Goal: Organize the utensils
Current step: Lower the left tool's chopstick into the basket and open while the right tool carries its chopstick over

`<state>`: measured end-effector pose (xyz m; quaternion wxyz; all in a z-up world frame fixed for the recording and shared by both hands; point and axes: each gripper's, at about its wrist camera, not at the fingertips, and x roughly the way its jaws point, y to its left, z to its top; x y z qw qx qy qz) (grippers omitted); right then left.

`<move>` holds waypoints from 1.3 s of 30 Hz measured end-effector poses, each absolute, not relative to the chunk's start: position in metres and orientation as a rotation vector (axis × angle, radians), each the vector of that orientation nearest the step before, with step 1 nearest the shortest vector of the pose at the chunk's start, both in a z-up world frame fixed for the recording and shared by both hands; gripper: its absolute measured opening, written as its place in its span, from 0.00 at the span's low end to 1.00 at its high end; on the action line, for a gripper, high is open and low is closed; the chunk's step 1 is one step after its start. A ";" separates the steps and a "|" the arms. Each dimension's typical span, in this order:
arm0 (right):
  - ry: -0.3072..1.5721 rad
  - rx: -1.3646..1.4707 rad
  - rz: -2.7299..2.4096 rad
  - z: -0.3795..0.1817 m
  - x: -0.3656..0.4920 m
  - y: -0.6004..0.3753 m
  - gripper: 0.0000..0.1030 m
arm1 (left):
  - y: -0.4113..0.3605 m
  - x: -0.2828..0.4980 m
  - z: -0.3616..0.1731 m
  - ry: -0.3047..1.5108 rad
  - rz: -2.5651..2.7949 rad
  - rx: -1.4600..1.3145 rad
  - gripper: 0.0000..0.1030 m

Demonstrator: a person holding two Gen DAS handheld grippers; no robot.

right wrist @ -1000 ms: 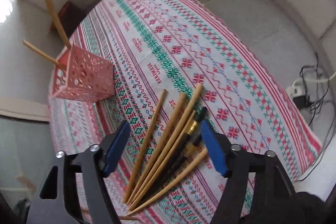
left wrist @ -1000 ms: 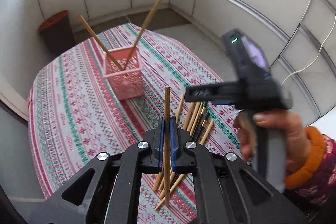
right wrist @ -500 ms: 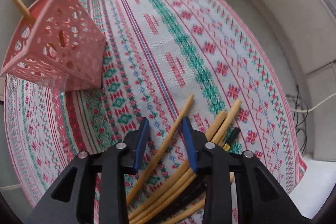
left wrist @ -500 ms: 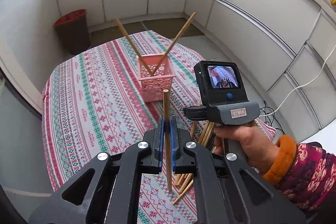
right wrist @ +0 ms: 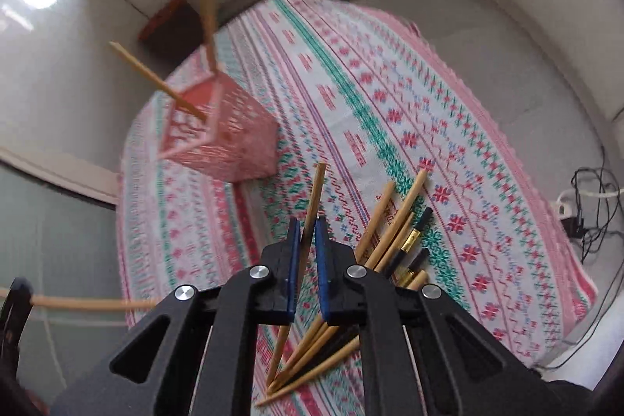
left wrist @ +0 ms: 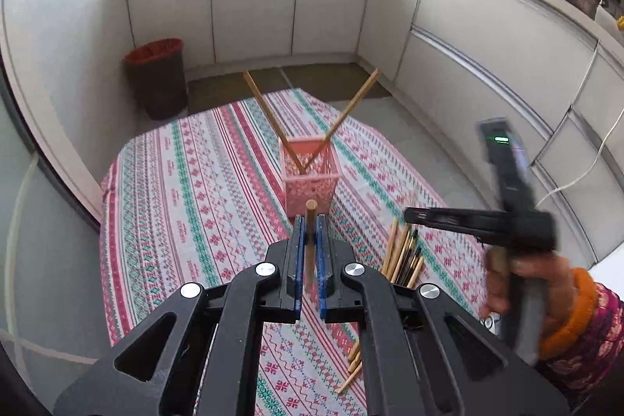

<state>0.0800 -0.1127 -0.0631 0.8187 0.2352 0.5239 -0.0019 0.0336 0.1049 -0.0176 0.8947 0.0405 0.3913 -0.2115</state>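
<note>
On the desk (left wrist: 187,182) the pink basket (left wrist: 310,178) already holds two chopsticks; each hand-held gripper, left (left wrist: 308,232) and right (right wrist: 307,236), pinches one chopstick (right wrist: 314,197) lifted from the loose pile (right wrist: 394,232), so next comes carrying both basketward; their lower ends hide behind the jaws.

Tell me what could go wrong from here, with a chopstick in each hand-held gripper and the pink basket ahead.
1. The pink basket already holds two chopsticks crossed in a V over its opening; a new one may knock them or catch on them.
2. The basket looks light, so a push on its rim could tip it.
3. The right hand-held gripper holds its chopstick tilted above the loose pile, so it may pivot or slip.
</note>
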 end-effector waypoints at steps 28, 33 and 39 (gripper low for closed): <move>0.656 0.498 0.096 0.109 0.119 -0.135 0.06 | 0.063 0.129 0.033 0.548 -0.249 -0.101 0.05; 0.686 0.443 0.058 0.085 0.141 -0.127 0.06 | 0.072 0.135 0.024 0.576 -0.215 -0.141 0.22; 0.707 0.429 0.033 0.071 0.154 -0.116 0.06 | 0.085 0.125 0.038 0.524 -0.189 -0.138 0.42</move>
